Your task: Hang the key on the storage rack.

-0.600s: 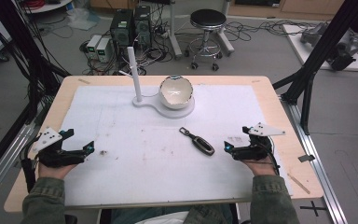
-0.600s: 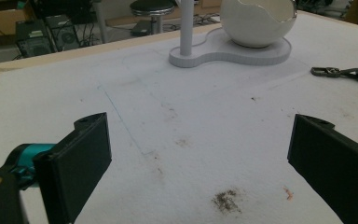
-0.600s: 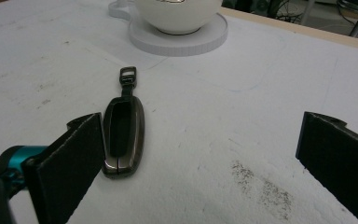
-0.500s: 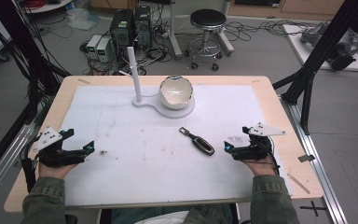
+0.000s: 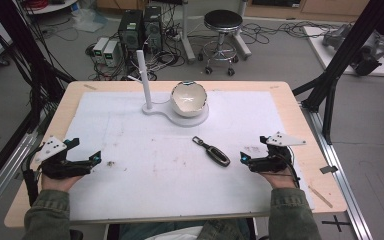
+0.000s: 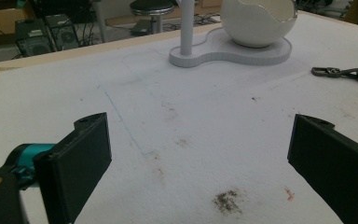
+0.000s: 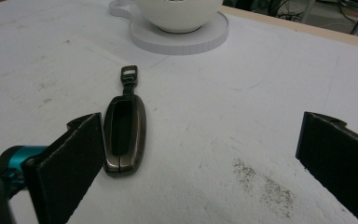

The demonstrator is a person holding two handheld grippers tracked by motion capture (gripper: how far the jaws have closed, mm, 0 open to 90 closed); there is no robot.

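A dark key fob (image 5: 212, 151) with a metal clip lies flat on the white mat (image 5: 180, 170), right of centre. In the right gripper view the key fob (image 7: 124, 132) sits just beside the left jaw. My right gripper (image 5: 243, 159) rests open on the mat, a short way right of the fob, holding nothing. My left gripper (image 5: 98, 159) rests open near the mat's left edge, also holding nothing. A white eggshell-shaped bowl (image 5: 188, 98) stands on a white base with an upright post (image 5: 144, 80) at the back centre; the bowl (image 6: 257, 21) shows far ahead in the left gripper view.
The mat covers a wooden table (image 5: 300, 125). Dirt smudges (image 6: 227, 200) mark the mat before the left gripper. A small wooden stick (image 5: 320, 196) lies at the table's right front corner. A stool (image 5: 222, 30), computers and cables stand on the floor beyond.
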